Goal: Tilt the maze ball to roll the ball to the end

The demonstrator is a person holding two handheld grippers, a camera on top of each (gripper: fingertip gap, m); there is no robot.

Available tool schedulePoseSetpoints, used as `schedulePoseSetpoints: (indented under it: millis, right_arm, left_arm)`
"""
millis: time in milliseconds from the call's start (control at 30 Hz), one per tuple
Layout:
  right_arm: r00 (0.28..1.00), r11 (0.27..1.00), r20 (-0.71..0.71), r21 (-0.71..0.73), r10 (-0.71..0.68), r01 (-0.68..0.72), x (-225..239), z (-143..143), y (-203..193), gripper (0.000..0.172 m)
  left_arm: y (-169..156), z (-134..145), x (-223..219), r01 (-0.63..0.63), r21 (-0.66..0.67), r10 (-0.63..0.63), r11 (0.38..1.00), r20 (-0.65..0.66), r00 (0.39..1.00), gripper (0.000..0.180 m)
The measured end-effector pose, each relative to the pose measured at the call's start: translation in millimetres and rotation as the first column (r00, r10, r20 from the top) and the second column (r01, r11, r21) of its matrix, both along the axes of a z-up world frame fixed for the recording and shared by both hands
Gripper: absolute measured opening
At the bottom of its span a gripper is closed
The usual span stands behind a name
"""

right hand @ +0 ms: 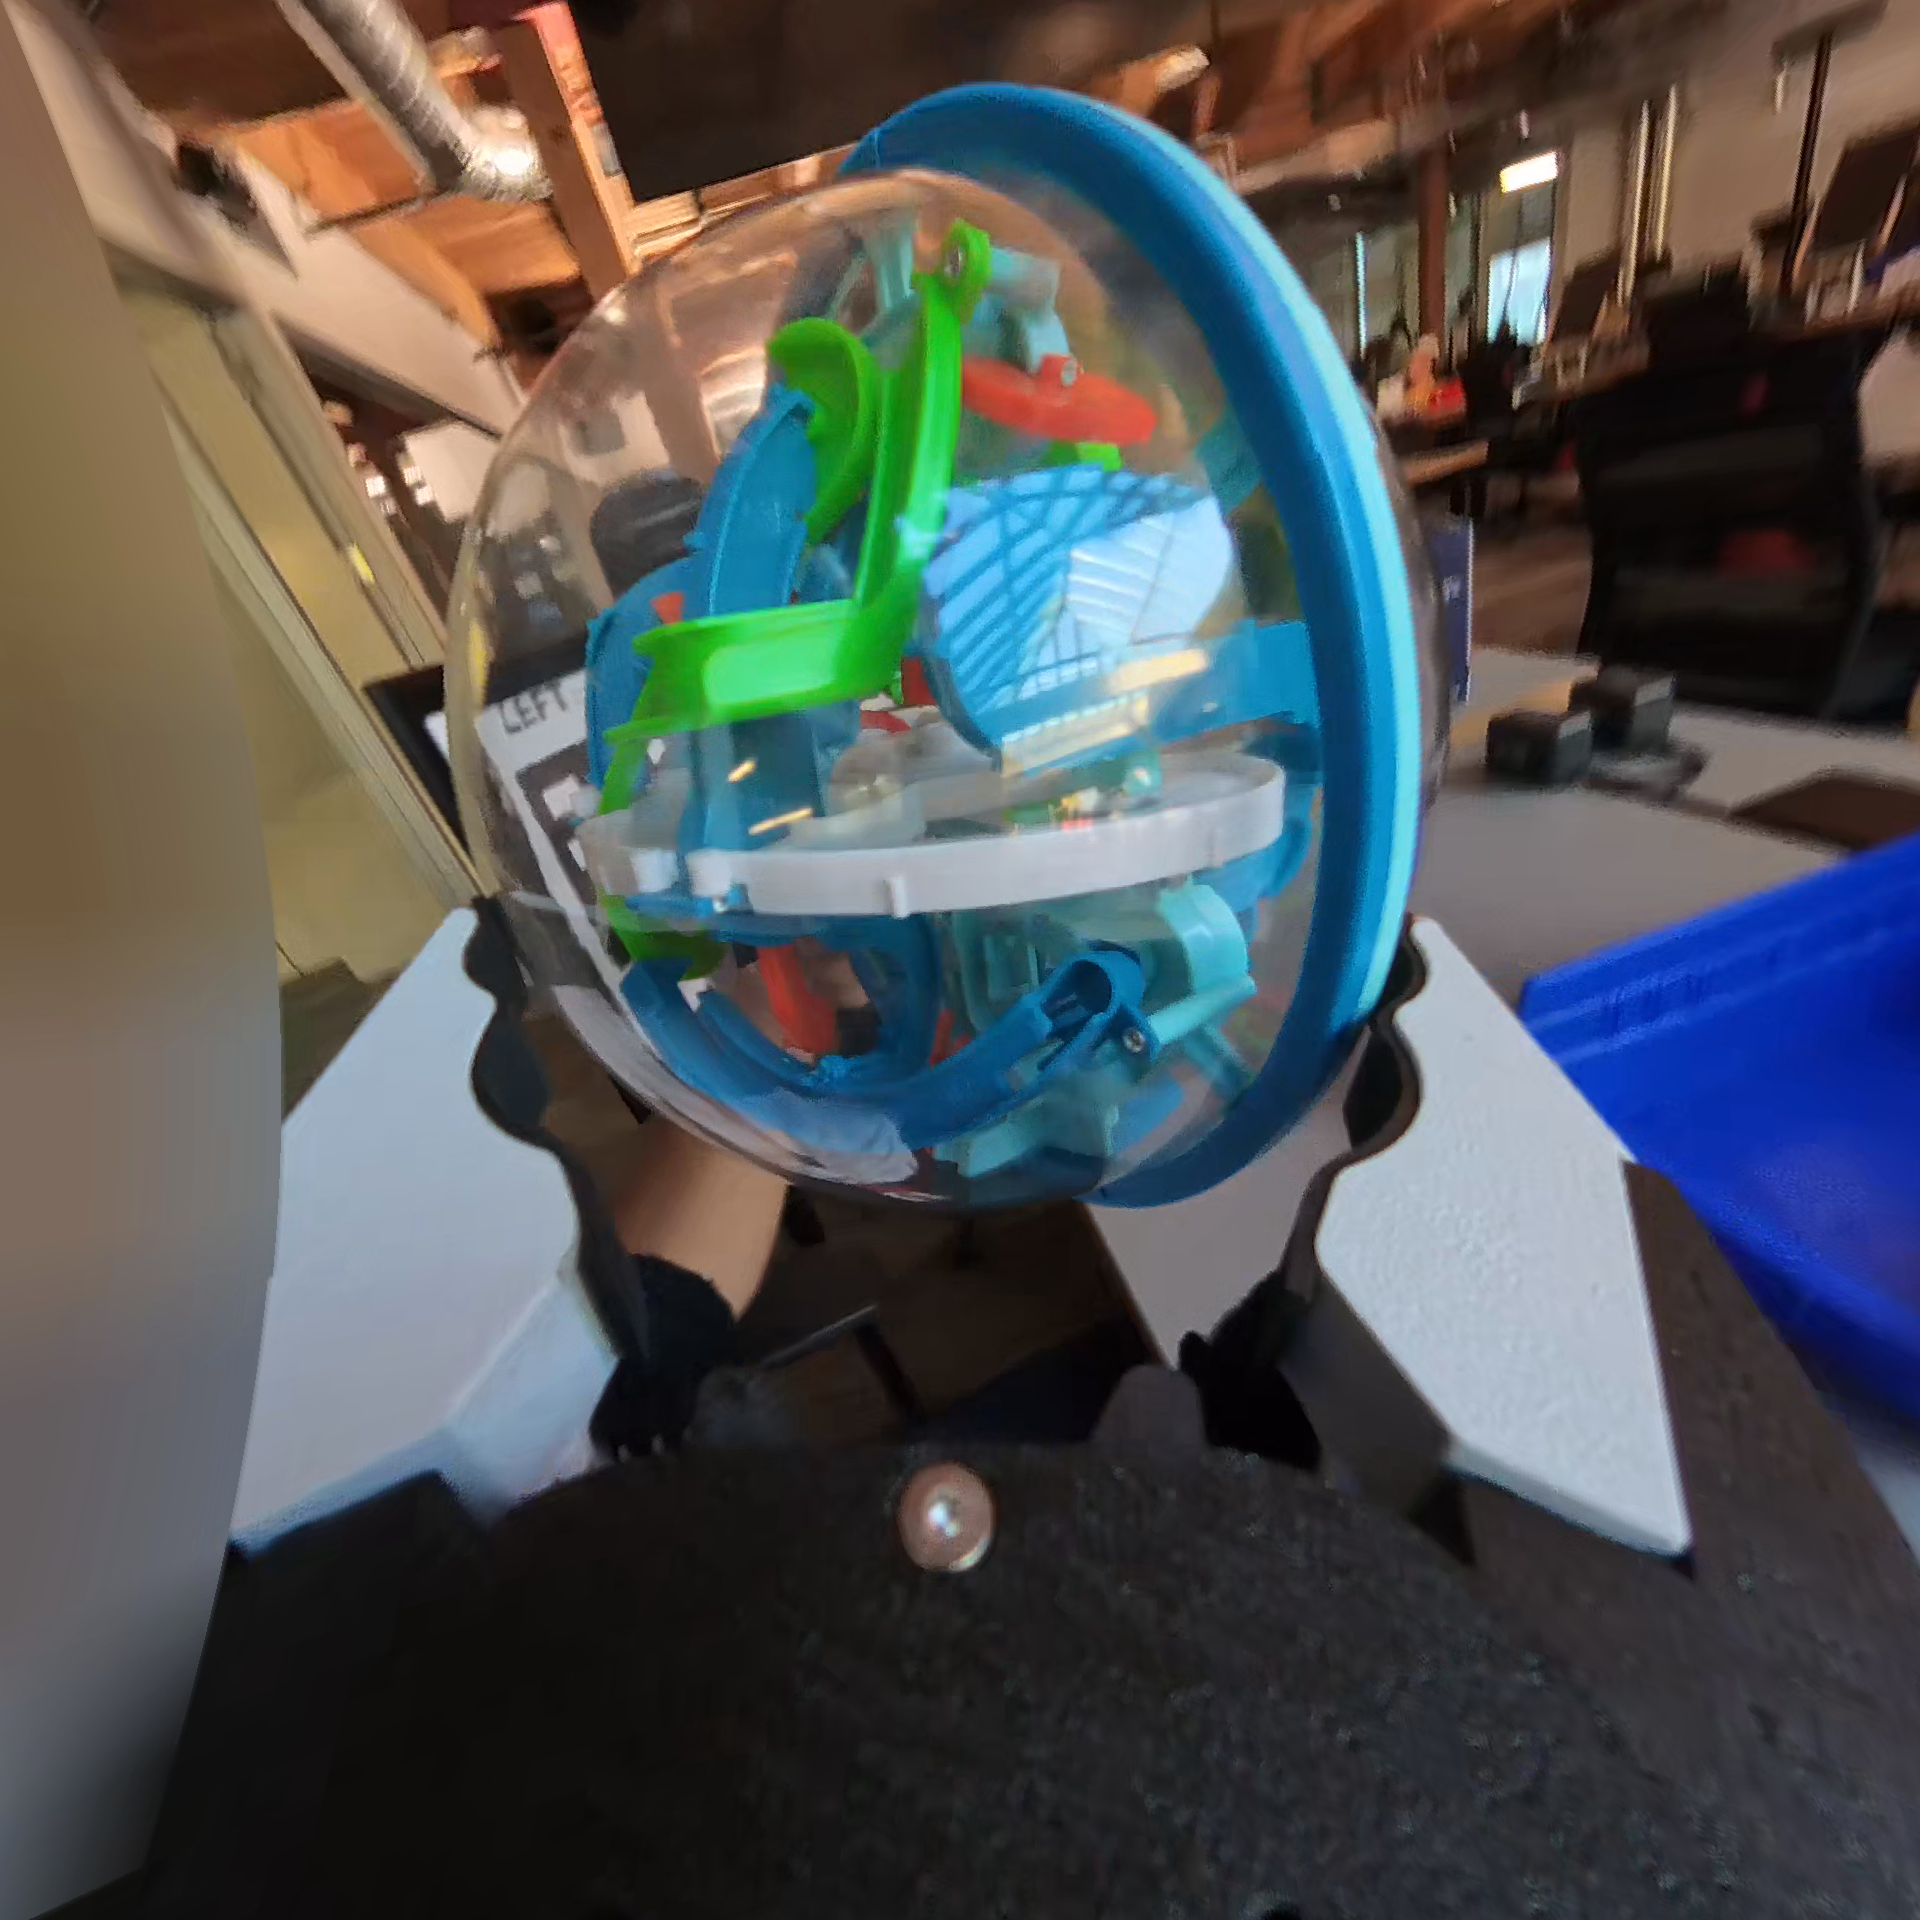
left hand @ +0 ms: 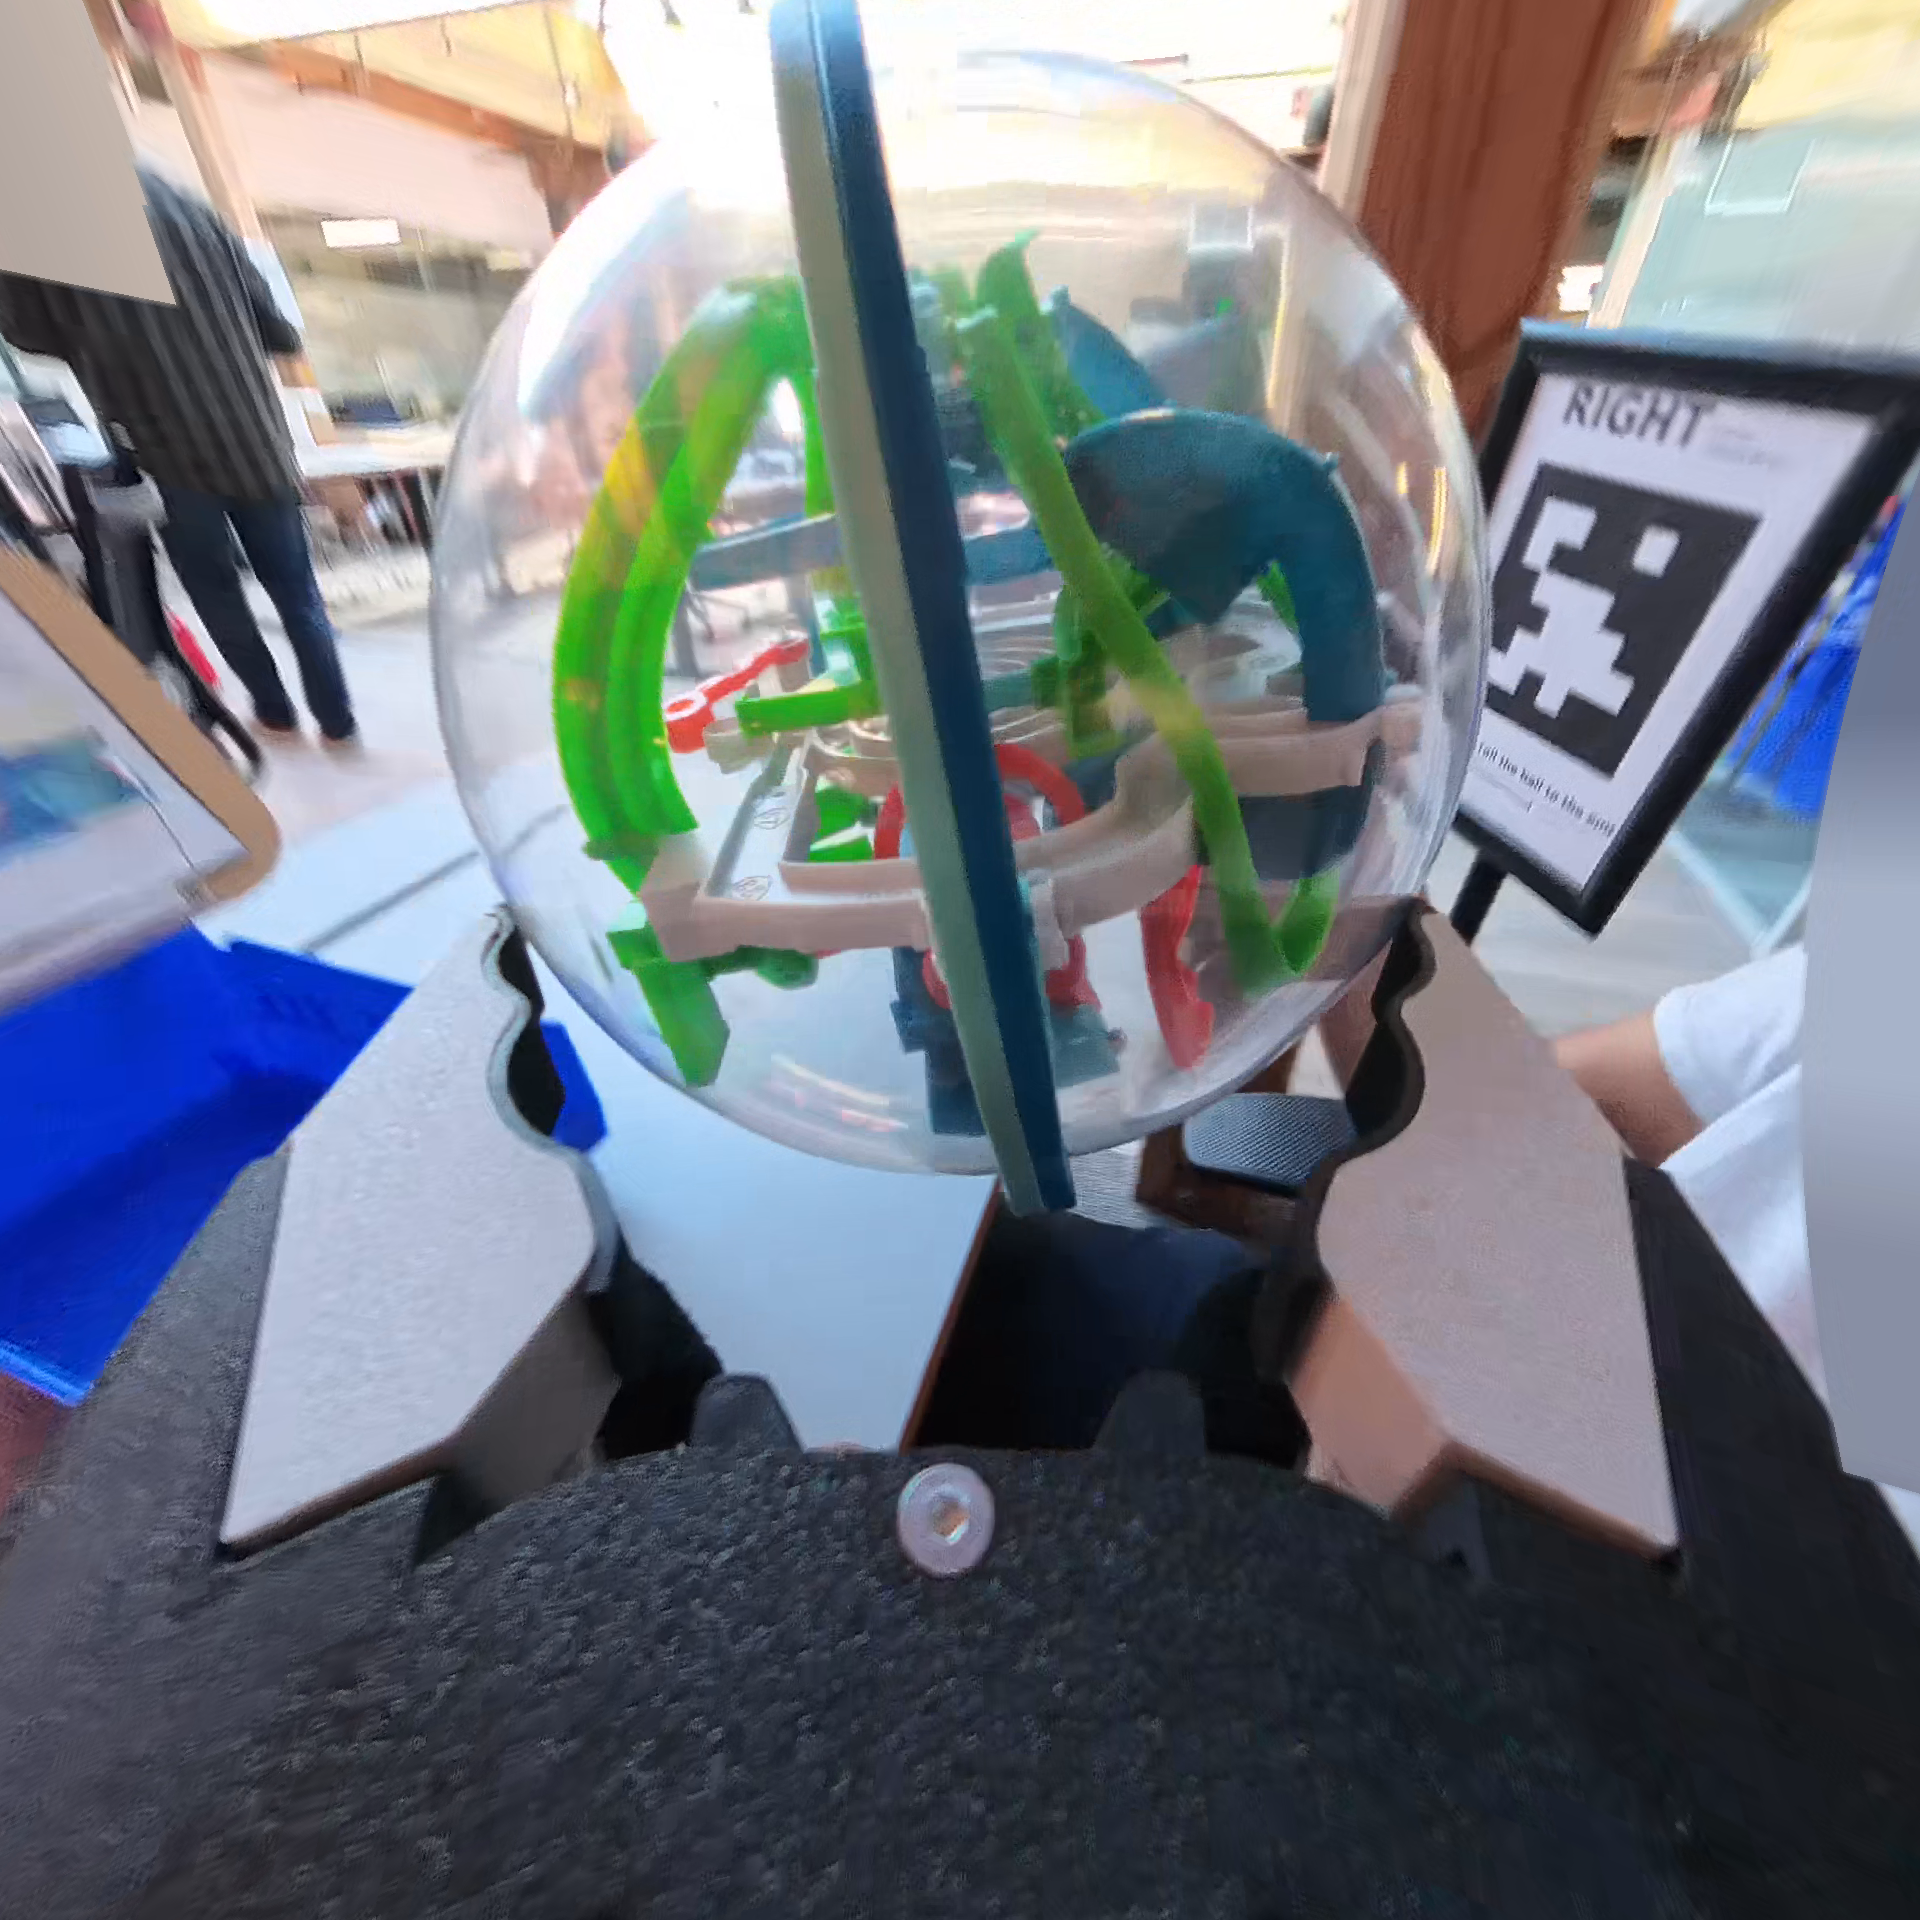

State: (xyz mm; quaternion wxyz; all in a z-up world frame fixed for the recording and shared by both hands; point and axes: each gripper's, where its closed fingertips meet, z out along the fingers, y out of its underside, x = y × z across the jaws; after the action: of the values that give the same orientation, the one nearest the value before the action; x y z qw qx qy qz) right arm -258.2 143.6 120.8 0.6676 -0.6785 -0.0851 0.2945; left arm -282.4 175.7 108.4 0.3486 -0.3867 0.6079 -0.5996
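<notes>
Both tongs are clamped on the maze ball [left hand: 956,623]: the left gripper [left hand: 956,997] and the right gripper [right hand: 935,997] each have it wedged between their fingertips, lifted clear of the table [left hand: 790,1268]. Honestly can't spot the little ball on the tracks, so I'd guess the rolling is mostly left to do.

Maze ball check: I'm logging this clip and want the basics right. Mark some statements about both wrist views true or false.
1. The maze ball is a clear sphere with coloured tracks inside. True.
2. Its blue seam band lies level. False: it runs nearly upright.
3. Both the left gripper and right gripper cradle the sphere between their fingers. True.
4. The bin is red. False: it is blue.
5. A framed marker sign stands behind the sphere. True.
</notes>
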Motion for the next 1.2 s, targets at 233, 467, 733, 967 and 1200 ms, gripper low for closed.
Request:
schedulePoseSetpoints:
  millis: [233, 467, 733, 967, 1200]
  right_arm:
    - [0.955, 0.965, -0.288, -0.263, -0.065, -0.014, 64.2, -64.4, 40.1, 0.154]
    - [0.907, 0.853, -0.402, -0.51, -0.124, -0.11, 90.7, -167.9, 44.0, 0.155]
    - [0.878, 0.794, -0.466, -0.572, -0.108, -0.206, 94.8, -221.6, 50.2, 0.154]
    - [0.877, 0.789, -0.465, -0.582, -0.121, -0.199, 109.2, -220.0, 72.8, 0.154]
    - [0.887, 0.786, -0.448, -0.587, -0.115, -0.195, 117.1, -216.1, 103.4, 0.154]
  left_arm:
    - [35.9, -64.4, 60.7, -0.025, -0.291, -0.04, 0.956, -0.218, 0.975, 0.153]
    - [32.0, -174.1, 79.5, -0.101, -0.483, -0.141, 0.87, -0.438, 0.888, 0.152]
    - [39.4, -220.7, 81.8, -0.167, -0.517, -0.135, 0.84, -0.498, 0.857, 0.152]
    - [43.8, -240.9, 70.8, -0.114, -0.369, -0.108, 0.922, -0.529, 0.842, 0.144]
    - [113.7, -190.2, 67.5, -0.136, 0.022, 0.134, 0.99, -0.368, 0.92, 0.159]
